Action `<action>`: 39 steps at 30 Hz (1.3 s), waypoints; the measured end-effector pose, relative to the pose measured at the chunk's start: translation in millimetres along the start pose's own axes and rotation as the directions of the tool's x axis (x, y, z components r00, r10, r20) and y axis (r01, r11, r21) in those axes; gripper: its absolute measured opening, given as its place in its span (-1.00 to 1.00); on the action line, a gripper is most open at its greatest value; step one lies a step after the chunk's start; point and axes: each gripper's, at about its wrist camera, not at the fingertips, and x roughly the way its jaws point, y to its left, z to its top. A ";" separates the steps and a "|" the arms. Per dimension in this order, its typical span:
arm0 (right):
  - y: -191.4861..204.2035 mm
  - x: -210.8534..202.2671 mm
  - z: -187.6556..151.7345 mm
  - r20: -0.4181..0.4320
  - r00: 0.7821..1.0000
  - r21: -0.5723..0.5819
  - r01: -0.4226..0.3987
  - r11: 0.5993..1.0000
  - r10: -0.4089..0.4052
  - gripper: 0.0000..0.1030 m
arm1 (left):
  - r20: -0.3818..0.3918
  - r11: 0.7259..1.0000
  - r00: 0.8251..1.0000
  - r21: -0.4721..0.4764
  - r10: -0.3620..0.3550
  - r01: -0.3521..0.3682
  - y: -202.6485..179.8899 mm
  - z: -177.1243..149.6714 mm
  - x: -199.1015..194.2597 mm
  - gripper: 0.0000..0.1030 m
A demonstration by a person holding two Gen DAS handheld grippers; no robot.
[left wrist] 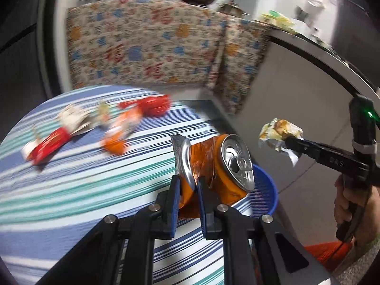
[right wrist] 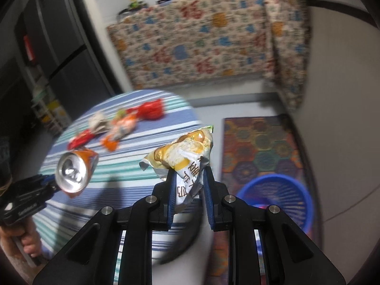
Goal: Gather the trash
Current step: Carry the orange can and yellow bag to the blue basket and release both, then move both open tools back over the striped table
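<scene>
Clamped between the left gripper's fingers, a crushed orange can is held above the striped tabletop; its lower part is hidden. A crumpled yellow wrapper is pinched by the right gripper near the blue basket, partly cut off. Farther wrappers are blurred.

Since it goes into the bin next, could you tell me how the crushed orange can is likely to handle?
The crushed orange can is dented and folded, so probably light, unlikely to roll. Its creased edges look sharp, and smooth metal may slip in the left gripper.
</scene>
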 end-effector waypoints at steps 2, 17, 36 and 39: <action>-24.0 -3.2 5.5 -0.019 0.998 0.000 0.057 0.998 -0.057 -0.60 | -0.010 0.999 1.000 0.039 -0.028 0.029 -23.9 10.4 15.0 -0.72; -167.5 37.8 -11.8 -0.163 0.963 0.143 0.237 0.961 -0.214 -0.60 | -0.172 0.981 0.978 0.127 -0.121 0.144 -130.9 28.4 163.9 -0.72; -219.9 29.7 -17.9 -0.088 0.971 0.317 0.239 0.918 -0.223 0.05 | -0.312 0.971 0.937 0.118 -0.160 0.206 -173.4 2.8 279.9 0.20; -216.6 13.7 -13.4 -0.033 0.966 0.308 0.254 0.917 -0.256 0.20 | -0.290 0.971 0.942 0.119 -0.166 0.208 -174.6 6.7 269.4 0.20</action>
